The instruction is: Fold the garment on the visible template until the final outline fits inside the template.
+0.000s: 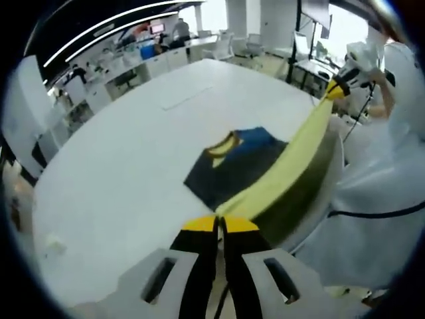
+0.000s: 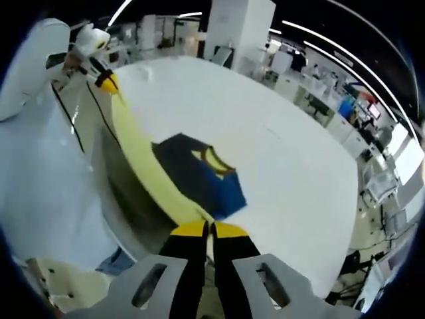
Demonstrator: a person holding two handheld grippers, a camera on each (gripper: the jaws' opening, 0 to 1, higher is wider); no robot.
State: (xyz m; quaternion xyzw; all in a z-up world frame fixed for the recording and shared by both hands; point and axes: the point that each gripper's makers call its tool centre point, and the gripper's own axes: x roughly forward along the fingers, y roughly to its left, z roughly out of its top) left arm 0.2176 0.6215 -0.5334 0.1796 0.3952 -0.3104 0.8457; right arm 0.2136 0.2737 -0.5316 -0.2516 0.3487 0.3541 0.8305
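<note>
Two hand-held grippers, left (image 1: pixel 220 224) and right (image 2: pixel 208 229), stretch one garment (image 1: pixel 242 159).

Both feeds look bright and evenly lit to me. Long ceiling light strips (image 1: pixel 113 30) run overhead in the left gripper view and show again in the right gripper view, bent into arcs by the fisheye. The windows (image 1: pixel 219 13) at the far end are blown out to pure white. The white bench (image 1: pixel 126 166) reflects the light softly, with no hard glare, and I see only faint shadow under the garment (image 1: pixel 232 166) lying on it. Straight lines curve strongly toward the edges, where detail smears. The person's white sleeve (image 2: pixel 33 60) is slightly blurred and nearly overexposed.
</note>
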